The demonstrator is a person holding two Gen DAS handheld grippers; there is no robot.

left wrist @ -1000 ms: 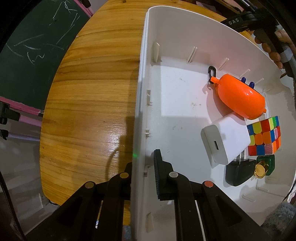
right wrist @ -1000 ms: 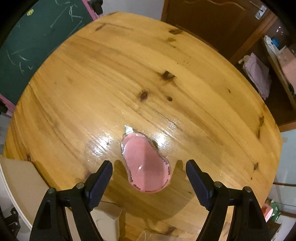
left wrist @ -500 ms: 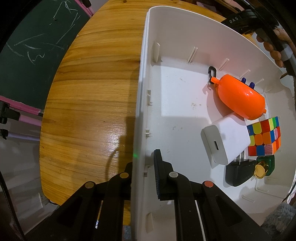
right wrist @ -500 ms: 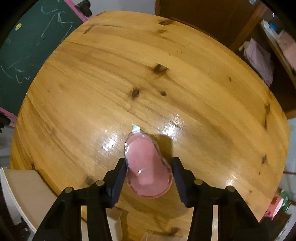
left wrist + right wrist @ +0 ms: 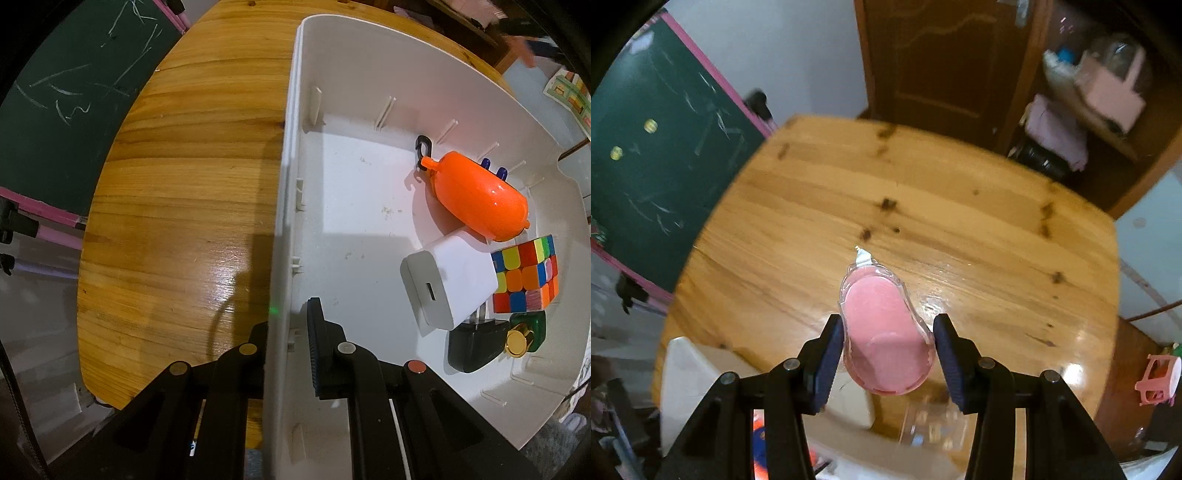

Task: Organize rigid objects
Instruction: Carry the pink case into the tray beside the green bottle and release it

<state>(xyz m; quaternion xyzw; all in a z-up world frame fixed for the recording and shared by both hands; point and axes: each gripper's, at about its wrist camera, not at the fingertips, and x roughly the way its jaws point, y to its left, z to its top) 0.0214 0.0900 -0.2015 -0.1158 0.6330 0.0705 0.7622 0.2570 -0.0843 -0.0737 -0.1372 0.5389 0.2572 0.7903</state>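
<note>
A pink correction-tape dispenser [image 5: 882, 328] in a clear shell hangs above the wooden table [image 5: 960, 229], gripped between the fingers of my right gripper [image 5: 888, 350], which is shut on it. My left gripper [image 5: 286, 332] is shut on the left wall of the white bin [image 5: 284, 229], one finger outside and one inside. Inside the bin lie an orange case [image 5: 476, 199], a white charger [image 5: 447, 280], a colour cube [image 5: 524, 273], a black plug [image 5: 472, 347] and a green bottle with a gold cap [image 5: 524, 332].
A green chalkboard [image 5: 646, 166] stands left of the table. A dark wooden door [image 5: 945, 62] and cluttered shelves [image 5: 1100, 92] are behind it. The white bin's corner [image 5: 690, 373] and a clear plastic item [image 5: 934, 424] show below the right gripper.
My right gripper closed on the pink dispenser and lifted it off the table; the table now looks farther away. The left gripper and the bin have not moved.
</note>
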